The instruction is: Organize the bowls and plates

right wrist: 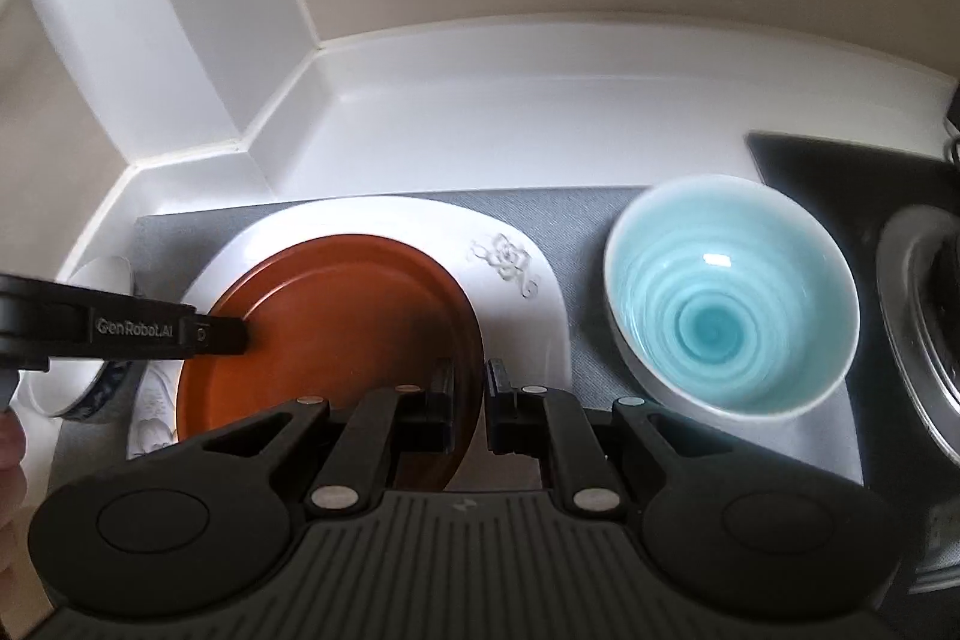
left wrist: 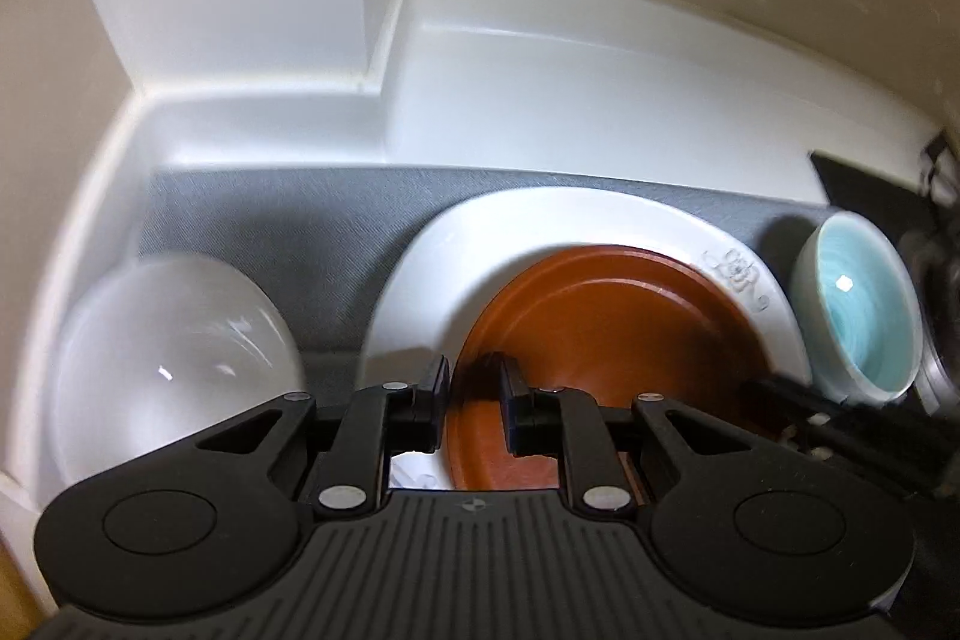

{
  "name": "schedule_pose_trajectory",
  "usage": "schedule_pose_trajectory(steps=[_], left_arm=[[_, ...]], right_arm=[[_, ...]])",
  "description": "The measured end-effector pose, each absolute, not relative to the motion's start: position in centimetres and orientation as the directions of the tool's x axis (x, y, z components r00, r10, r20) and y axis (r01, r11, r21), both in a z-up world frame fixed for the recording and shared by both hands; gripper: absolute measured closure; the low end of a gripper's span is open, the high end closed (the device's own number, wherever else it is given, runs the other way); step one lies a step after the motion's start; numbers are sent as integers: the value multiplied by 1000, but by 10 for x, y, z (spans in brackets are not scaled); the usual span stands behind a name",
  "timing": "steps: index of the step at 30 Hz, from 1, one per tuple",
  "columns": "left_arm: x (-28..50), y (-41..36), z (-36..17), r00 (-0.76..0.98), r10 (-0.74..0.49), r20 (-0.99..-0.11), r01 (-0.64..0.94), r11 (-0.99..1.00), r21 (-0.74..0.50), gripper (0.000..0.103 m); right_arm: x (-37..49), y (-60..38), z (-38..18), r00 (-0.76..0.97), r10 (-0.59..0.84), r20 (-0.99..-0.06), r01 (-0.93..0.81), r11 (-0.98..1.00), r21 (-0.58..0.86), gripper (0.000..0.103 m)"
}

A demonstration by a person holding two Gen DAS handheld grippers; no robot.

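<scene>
A brown plate (left wrist: 612, 334) lies on a large white plate (left wrist: 432, 268) on a grey mat. My left gripper (left wrist: 474, 382) straddles the brown plate's left rim, its jaws close on either side of it. My right gripper (right wrist: 468, 388) straddles the brown plate's (right wrist: 336, 316) right rim above the white plate (right wrist: 510, 268), its jaws close around the rim. The left gripper's finger (right wrist: 180, 331) shows in the right wrist view. A light blue bowl (right wrist: 729, 304) sits right of the plates, also in the left wrist view (left wrist: 858, 304). A white bowl (left wrist: 168, 358) sits to the left.
The grey mat (left wrist: 288, 220) lies on a white counter (left wrist: 570, 88) in a corner with walls behind and left. A blue-patterned white bowl (right wrist: 84, 340) sits at the mat's left. A black hob (right wrist: 840, 172) with a metal pot (right wrist: 918, 316) is to the right.
</scene>
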State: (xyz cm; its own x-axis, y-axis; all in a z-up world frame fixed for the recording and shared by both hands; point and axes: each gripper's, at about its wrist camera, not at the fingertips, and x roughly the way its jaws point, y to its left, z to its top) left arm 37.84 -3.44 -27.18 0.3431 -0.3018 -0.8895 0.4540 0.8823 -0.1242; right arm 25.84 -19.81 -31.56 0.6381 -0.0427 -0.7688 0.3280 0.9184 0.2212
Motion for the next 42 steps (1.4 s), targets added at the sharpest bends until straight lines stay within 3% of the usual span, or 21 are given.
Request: schedule_pose_trajectory(steps=[2,4,5,6,8,12,14,16,18,22,24,31,33,35,42], left_arm=[[380,-27,-267,350,-336,-874,452,878,-156,77],[377,-16,-255,365,-373,-853,461,868,-182,62],[374,-7,-247,375,-399,-837,469,860,-200,47],[370,4,-238,396,-418,-818,469,858,-212,40],[360,32,-221,445,-448,-776,450,860,-238,24],[348,96,-209,510,-450,-733,344,888,-305,21],[348,123,-213,542,-399,-740,289,915,-282,26],[352,142,-223,557,-359,-749,260,932,-253,41],[359,156,-234,519,-370,-770,233,928,-289,63],[367,166,-253,512,-353,-783,186,936,-300,70],[372,169,-262,488,-366,-792,177,930,-321,71],[384,167,-278,429,-429,-795,168,903,-396,79],[388,167,-285,420,-437,-795,172,899,-403,85],[387,164,-285,414,-425,-805,177,905,-387,87],[367,175,-277,351,-395,-849,195,918,-346,87]], right_arm=[[258,-199,-320,641,-46,-766,347,908,235,89],[257,-201,-323,653,12,-757,330,895,299,79],[256,-200,-323,659,25,-752,318,897,308,65],[254,-198,-321,660,24,-750,312,901,303,53],[250,-194,-317,668,12,-744,299,911,284,43],[242,-181,-296,697,-22,-717,273,932,237,41],[246,-166,-282,716,12,-698,212,949,234,41],[256,-145,-272,721,58,-690,141,963,228,41],[268,-123,-265,728,109,-677,75,969,236,41],[300,-80,-264,719,168,-674,-29,977,213,45],[320,-65,-269,706,175,-686,-56,980,192,57],[357,-40,-292,662,151,-734,-61,987,148,70],[360,-36,-299,634,151,-759,-62,987,146,82],[358,-34,-301,611,177,-771,-77,983,165,88],[336,-22,-296,546,239,-803,-120,971,207,87]])
